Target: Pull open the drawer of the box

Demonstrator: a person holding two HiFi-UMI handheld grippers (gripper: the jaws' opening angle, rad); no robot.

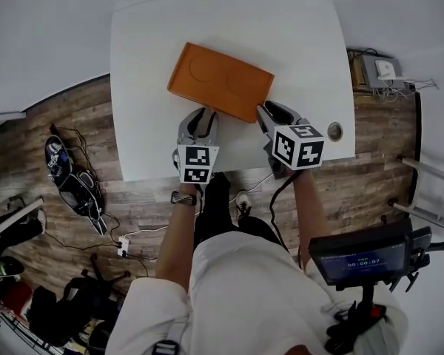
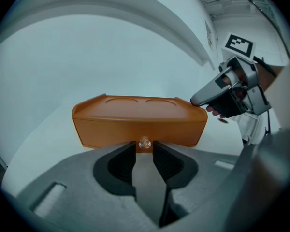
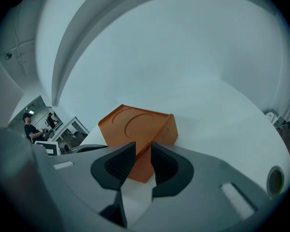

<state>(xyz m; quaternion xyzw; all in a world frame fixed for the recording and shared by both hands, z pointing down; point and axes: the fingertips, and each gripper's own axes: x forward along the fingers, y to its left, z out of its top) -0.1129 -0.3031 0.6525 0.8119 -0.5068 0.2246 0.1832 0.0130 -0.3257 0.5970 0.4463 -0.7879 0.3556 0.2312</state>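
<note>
An orange box (image 1: pixel 220 81) lies slanted on the white table (image 1: pixel 296 43), with two round dents in its lid. Seen from the left gripper view, its front drawer face (image 2: pixel 135 129) carries a small clear knob (image 2: pixel 144 142). My left gripper (image 2: pixel 144 148) is open, and the knob sits just between its tips without being squeezed. In the head view, that left gripper (image 1: pixel 201 114) meets the box's near long side. My right gripper (image 3: pixel 143 152) is open astride the box's right near corner (image 3: pixel 144 166). Its tip (image 2: pixel 199 101) rests at that corner's top edge.
The table's front edge (image 1: pixel 237 170) runs just under both grippers. A round cable hole (image 1: pixel 334 131) sits at the table's right front. Cables and shoes (image 1: pixel 74 180) lie on the wooden floor at left. A stand with a screen (image 1: pixel 362 257) is at lower right.
</note>
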